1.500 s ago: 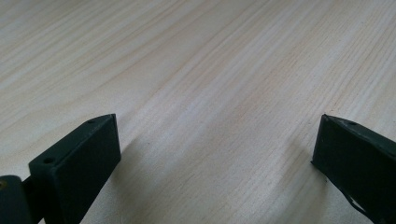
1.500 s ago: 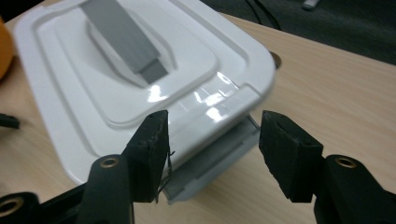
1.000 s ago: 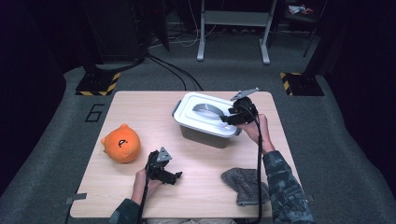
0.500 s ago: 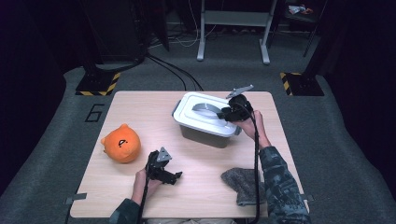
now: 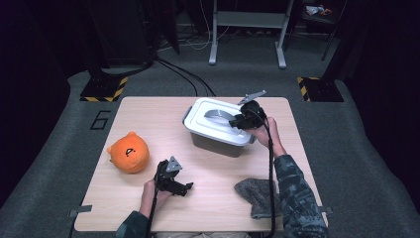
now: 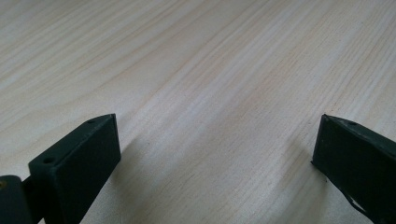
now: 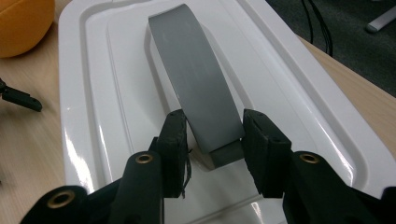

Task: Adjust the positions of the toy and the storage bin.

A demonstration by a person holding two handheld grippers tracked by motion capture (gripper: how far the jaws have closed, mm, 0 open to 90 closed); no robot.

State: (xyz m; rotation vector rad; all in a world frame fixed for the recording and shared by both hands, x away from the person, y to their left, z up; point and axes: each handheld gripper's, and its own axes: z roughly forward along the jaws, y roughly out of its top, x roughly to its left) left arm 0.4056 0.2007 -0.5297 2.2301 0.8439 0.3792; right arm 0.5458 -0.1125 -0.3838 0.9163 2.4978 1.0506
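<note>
Item: white lidded storage box [image 5: 218,130] with dark grey base, standing toward the far right of the wooden table [image 5: 148,114], its grey arched handle [image 7: 198,79] running along the middle of the lid [image 7: 93,93]. Change noted: the right gripper [image 7: 212,133] has just been closing its jaws, and the near end of the handle now sits between them; in the right gripper view both pads stand at the strap's edges, apparently pinching it, where a second ago they were wider and the gripper sat slightly further right in the high view. Meaning, as a judgement: the grasp on the handle is made or all but made, and the likely next step is lifting the lid or the whole box. Left gripper [image 5: 173,181]: resting low on the near middle of the table, jaws spread wide over bare wood, nothing between them; unmoved compared with the earlier pictures. Other contents: orange plush toy [image 5: 129,152] at the left, well apart from the box; grey cloth [image 5: 253,196] at the near right edge, just beside the person's right forearm. Edges and room: the box stands near the far edge and not far from the right edge, so a pull rightward or away has little margin; open tabletop lies between box, plush and left gripper, giving free room toward the centre and near side. Above the box nothing obstructs a straight lift.
</note>
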